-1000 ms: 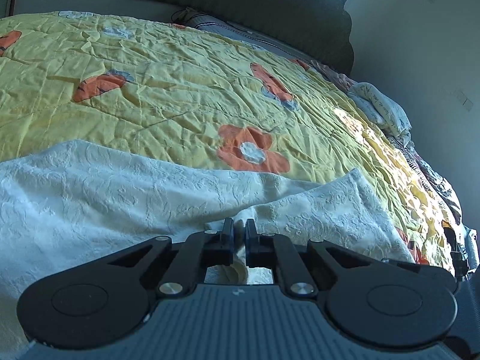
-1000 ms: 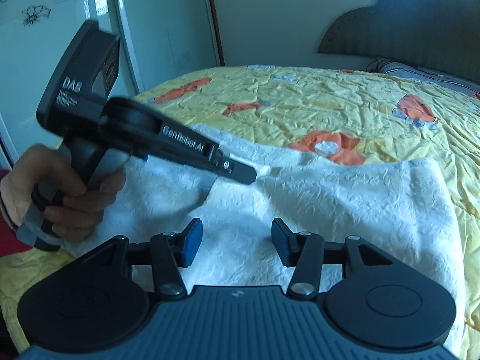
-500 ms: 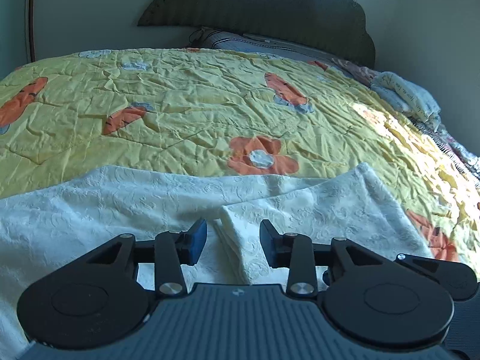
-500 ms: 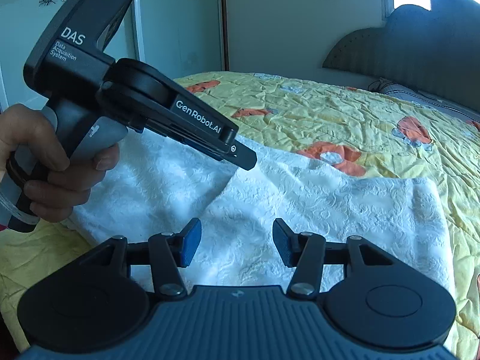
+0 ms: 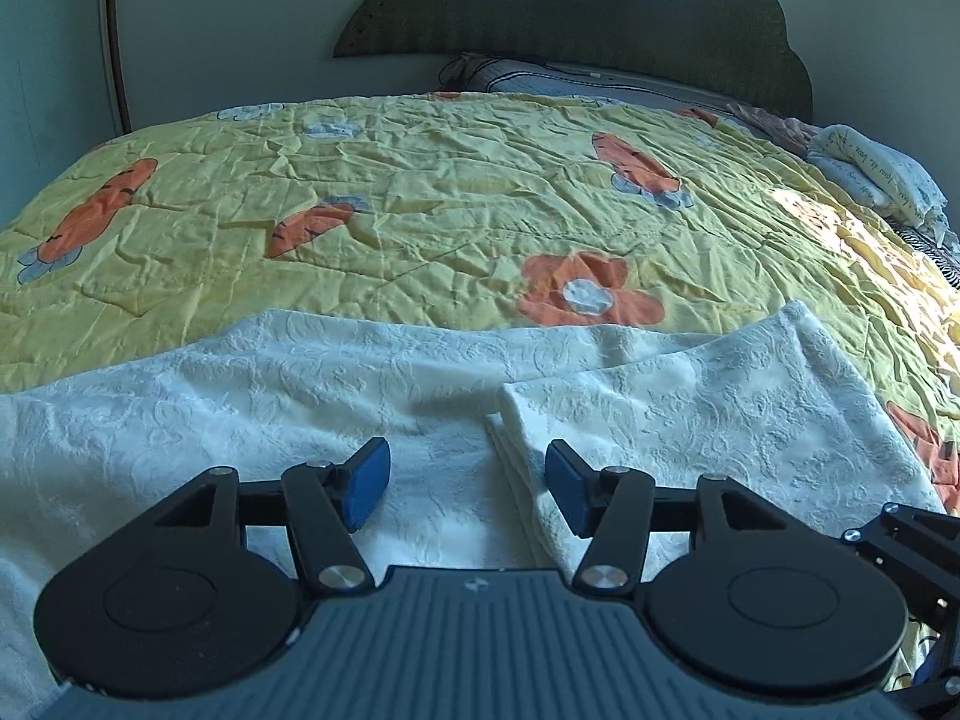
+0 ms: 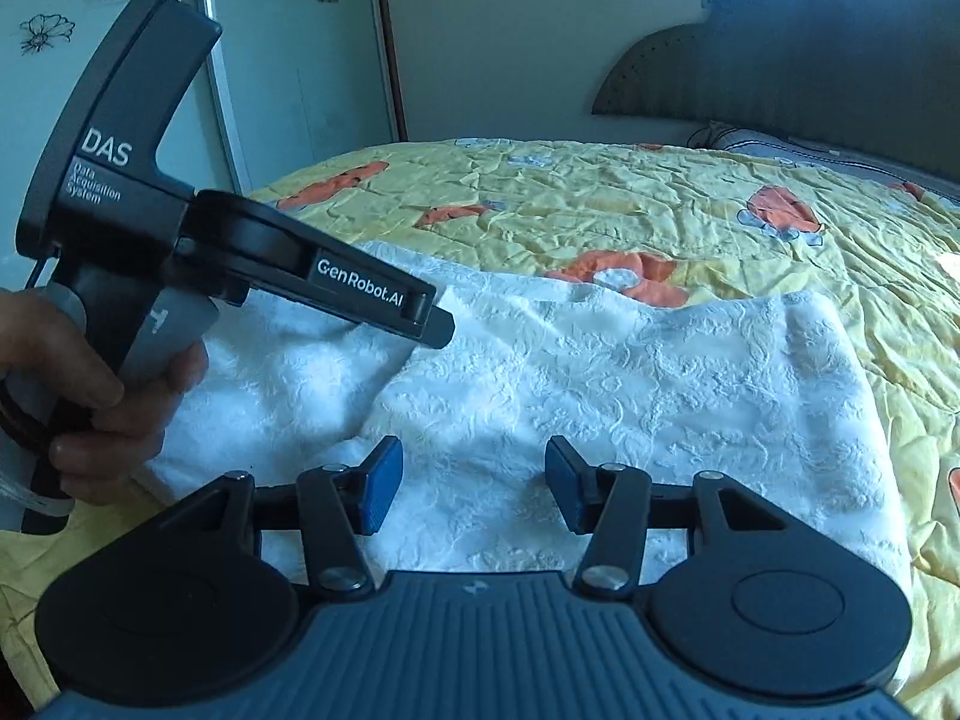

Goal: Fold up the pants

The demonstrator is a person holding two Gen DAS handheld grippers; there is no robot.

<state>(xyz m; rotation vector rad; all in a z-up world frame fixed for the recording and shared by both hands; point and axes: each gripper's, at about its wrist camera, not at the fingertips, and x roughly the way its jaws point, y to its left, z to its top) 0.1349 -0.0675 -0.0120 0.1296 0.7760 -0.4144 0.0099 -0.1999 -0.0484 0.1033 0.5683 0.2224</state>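
Pants point(image 5: 336, 396), white with an embossed pattern, lie spread across the near part of the bed, on top of a yellow quilt point(image 5: 450, 204) with orange flowers. One layer is folded over on the right, its edge running toward the near side. Left tongs point(image 5: 467, 483) have just been opening and now sit wide apart over that folded edge, pads not pressing on the fabric. Right tongs point(image 6: 473, 483) hang roughly half open above the pants, nothing gripped. In the right wrist view a hand point(image 6: 90, 384) holds the left tool's handle at the left. Dark headboard point(image 5: 576, 0) at the far end.
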